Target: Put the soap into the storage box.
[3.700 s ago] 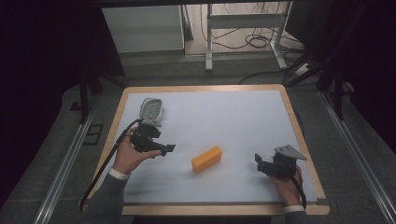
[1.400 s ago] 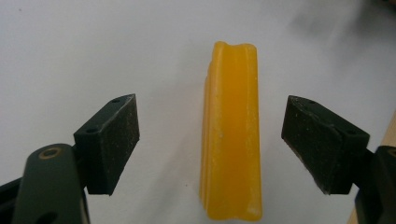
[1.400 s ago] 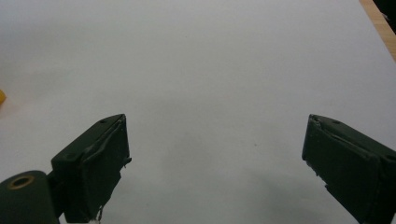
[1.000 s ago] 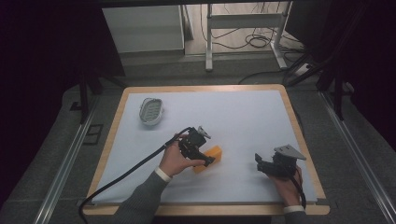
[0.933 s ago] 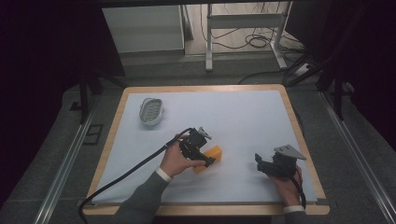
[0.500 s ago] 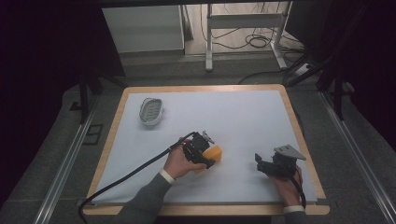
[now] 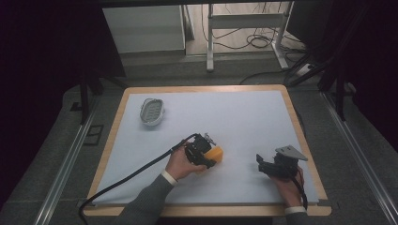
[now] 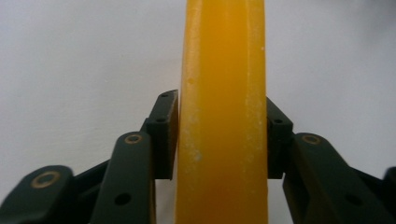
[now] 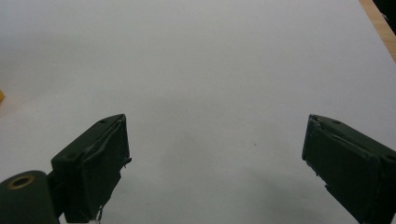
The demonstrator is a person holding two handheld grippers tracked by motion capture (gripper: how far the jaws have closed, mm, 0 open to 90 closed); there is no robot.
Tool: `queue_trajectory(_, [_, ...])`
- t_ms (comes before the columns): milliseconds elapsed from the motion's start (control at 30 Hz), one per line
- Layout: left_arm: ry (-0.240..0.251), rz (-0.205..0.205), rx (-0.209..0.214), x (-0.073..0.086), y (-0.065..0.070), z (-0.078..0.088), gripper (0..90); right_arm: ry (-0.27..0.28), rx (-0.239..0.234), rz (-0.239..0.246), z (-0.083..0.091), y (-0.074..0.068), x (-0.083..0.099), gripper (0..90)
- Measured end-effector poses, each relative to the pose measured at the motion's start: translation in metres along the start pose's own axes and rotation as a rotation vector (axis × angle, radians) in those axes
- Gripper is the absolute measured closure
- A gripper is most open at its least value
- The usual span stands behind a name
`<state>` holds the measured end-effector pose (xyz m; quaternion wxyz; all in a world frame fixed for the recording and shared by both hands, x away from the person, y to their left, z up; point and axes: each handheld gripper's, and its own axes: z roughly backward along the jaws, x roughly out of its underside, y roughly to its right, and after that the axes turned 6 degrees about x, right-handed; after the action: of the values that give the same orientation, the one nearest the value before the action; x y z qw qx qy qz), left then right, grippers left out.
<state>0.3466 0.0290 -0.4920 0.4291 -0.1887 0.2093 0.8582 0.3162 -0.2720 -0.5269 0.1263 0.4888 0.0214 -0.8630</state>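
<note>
Broadly, the white bench carries the work near its front middle, where the orange bar sits between the jaws of the left tongs. Those jaws have just been closing, and in the left gripper view the pads press both flanks of the orange bar. So the grasp looks done; lifting and placing remain, perhaps toward the small grey dish far left. Well apart, the right tongs rest wide open, holding nothing.
</note>
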Motion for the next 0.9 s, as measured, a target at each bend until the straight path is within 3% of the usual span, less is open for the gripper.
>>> queue_trajectory(633, [0.008, -0.012, -0.004, 0.000, -0.001, 0.004, 61.0, 0.001, 0.008, 0.016, 0.000, -0.001, 0.000, 7.5])
queue_trajectory(900, [0.041, -0.017, -0.011, -0.001, -0.002, 0.017, 61.1, 0.002, 0.007, 0.012, 0.000, -0.001, 0.000, 7.5])
